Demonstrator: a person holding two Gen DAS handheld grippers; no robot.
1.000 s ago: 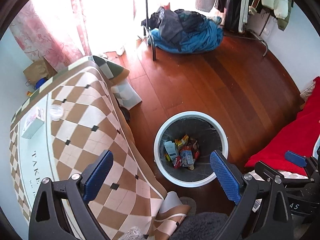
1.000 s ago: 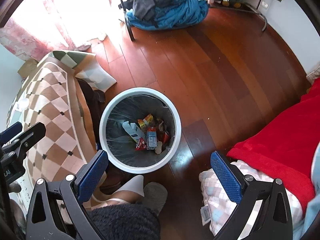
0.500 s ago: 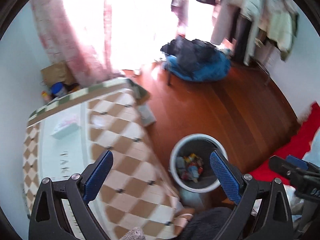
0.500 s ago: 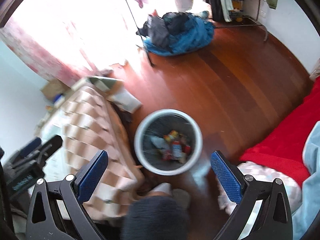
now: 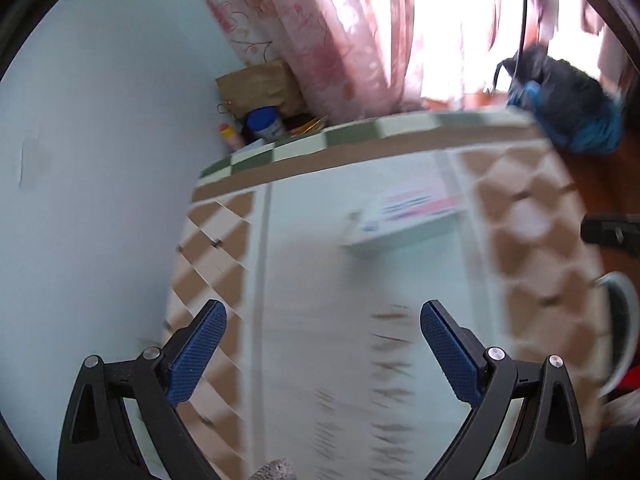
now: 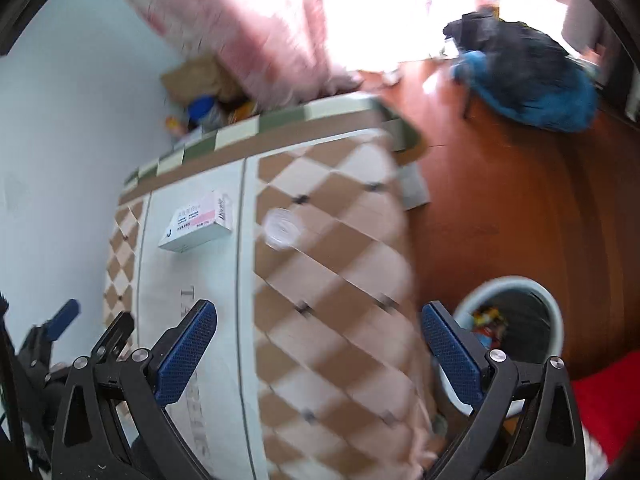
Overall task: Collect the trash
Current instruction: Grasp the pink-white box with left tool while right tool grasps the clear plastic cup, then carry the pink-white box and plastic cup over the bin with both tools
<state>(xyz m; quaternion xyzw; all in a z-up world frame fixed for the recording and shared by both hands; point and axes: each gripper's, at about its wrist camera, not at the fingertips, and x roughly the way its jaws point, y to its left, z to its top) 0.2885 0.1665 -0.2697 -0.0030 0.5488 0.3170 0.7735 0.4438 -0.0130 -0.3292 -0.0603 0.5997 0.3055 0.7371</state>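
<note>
Change: both views have swung up from the trash bin to the desk.
Left claw: wide, empty, carton ahead, slightly right.
Right claw: wide, empty; carton ahead-left, plastic lid ahead.
Carton axis: roughly crosswise.
Nearer: probably left.

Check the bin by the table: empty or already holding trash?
Holding trash. In the right wrist view, colourful wrappers lie at the bottom of the upright white bin beside the table.
</note>
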